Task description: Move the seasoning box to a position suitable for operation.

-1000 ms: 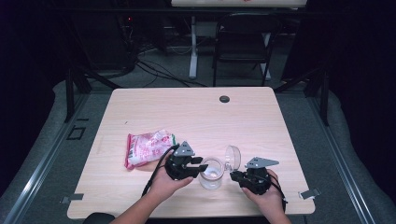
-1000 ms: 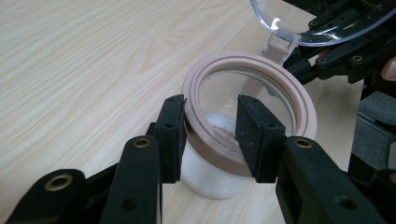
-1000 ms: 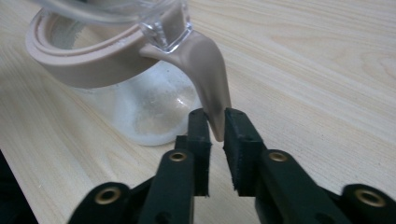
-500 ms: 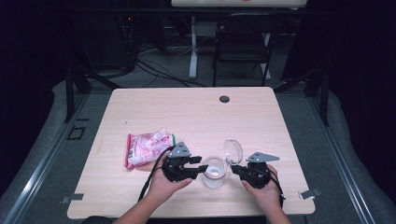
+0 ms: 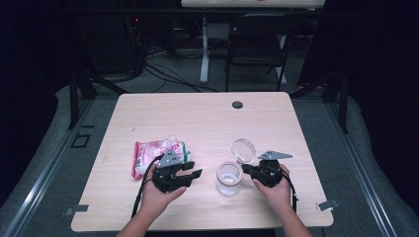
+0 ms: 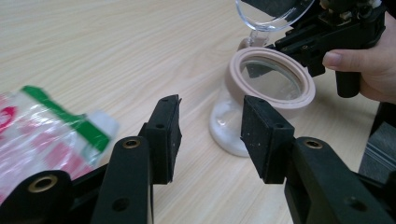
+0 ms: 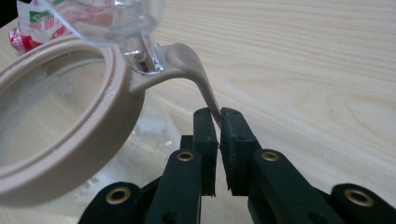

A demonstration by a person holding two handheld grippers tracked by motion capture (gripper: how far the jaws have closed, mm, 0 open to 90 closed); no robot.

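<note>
At the near edge of the desk (image 5: 207, 118) a clear jar (image 5: 229, 178) with a tan rim stands upright between the two hands. Its clear lid (image 5: 243, 149) is flipped open and tilts up behind the rim on the right side, hinged to the tan collar. In the right gripper view a tan tab (image 7: 201, 84) curves down from that collar into the right tool (image 7: 218, 119), whose jaws are pinched together on it with the tab squeezed between the pads. From above, the right tool (image 5: 253, 171) sits just beside the jar, touching it only through the tab.

The left tool (image 5: 190, 174) lies a little apart from the jar on its left, jaws pointing toward it. In the left gripper view its jaws stand well apart with nothing between them (image 6: 210, 135), and the jar (image 6: 261, 93) shows beyond the gap, its rim a tan ring.

A pink and white bag (image 5: 155, 154) with a green stripe lies flat on the desk, just behind the left hand (image 5: 160, 195); it looks to hold snacks, though the print is too blurred to read. A small dark round cap (image 5: 237, 104) sits near the far edge of the desk.
</note>
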